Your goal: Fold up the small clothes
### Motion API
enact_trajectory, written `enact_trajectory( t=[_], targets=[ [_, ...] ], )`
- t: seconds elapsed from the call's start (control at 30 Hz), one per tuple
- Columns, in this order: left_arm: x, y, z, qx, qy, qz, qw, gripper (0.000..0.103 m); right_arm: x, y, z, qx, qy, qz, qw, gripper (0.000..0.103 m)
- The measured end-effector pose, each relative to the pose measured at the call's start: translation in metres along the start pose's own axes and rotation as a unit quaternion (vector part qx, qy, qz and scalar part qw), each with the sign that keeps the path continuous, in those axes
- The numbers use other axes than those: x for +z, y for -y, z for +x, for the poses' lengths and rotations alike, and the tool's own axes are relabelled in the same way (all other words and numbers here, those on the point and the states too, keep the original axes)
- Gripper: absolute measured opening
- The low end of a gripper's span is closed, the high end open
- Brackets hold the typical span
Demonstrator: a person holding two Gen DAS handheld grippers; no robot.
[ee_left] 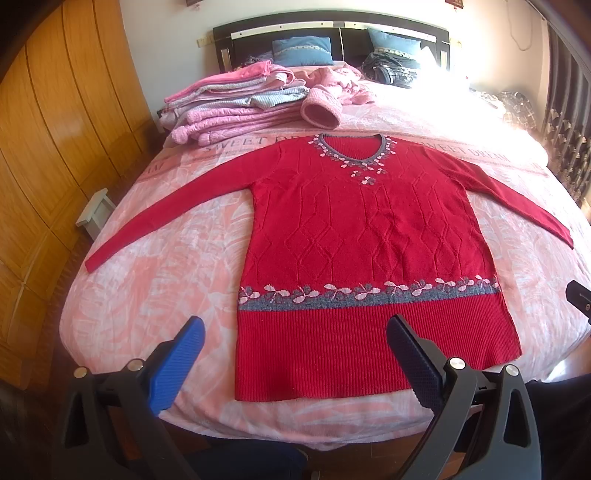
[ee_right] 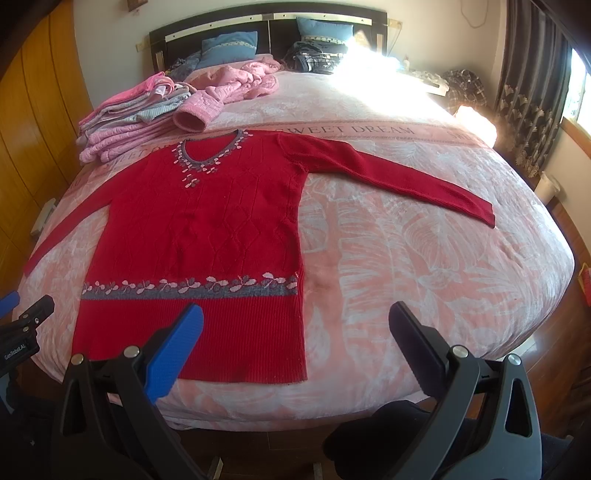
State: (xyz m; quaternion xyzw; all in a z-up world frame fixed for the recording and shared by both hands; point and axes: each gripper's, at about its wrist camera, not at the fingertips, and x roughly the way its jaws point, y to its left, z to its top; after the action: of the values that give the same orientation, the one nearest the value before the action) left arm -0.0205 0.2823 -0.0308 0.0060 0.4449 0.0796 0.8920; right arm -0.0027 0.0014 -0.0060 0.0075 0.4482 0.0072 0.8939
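Red sweater (ee_left: pixel 369 240) spread flat, front up, on pink bed (ee_left: pixel 166 258), both sleeves out to the sides.

Left gripper (ee_left: pixel 295 354) above the ribbed hem at the near edge, fingers (ee_left: pixel 181 362) wide, empty. Right gripper (ee_right: pixel 295 350) beside the hem's right corner, over bare bedspread, fingers (ee_right: pixel 177 354) wide, empty. Stack of folded pink and grey clothes (ee_left: pixel 229 103) near the headboard, just beyond the sweater's left shoulder; blue pillows (ee_left: pixel 301 50) behind.

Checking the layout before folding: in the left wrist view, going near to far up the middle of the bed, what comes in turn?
left gripper → red sweater → pink knit hat → blue pillows → headboard
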Motion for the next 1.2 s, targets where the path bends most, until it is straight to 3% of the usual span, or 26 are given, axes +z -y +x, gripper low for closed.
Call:
enact_trajectory(
  t=[1.2],
  targets=[
    [0.0012, 0.0007, -0.0022, 0.001, 0.003, 0.003, 1.0000, 0.099, 0.0019, 0.0037, -0.0013, -0.001, 0.006, 0.001, 1.000, 0.100]
  ],
)
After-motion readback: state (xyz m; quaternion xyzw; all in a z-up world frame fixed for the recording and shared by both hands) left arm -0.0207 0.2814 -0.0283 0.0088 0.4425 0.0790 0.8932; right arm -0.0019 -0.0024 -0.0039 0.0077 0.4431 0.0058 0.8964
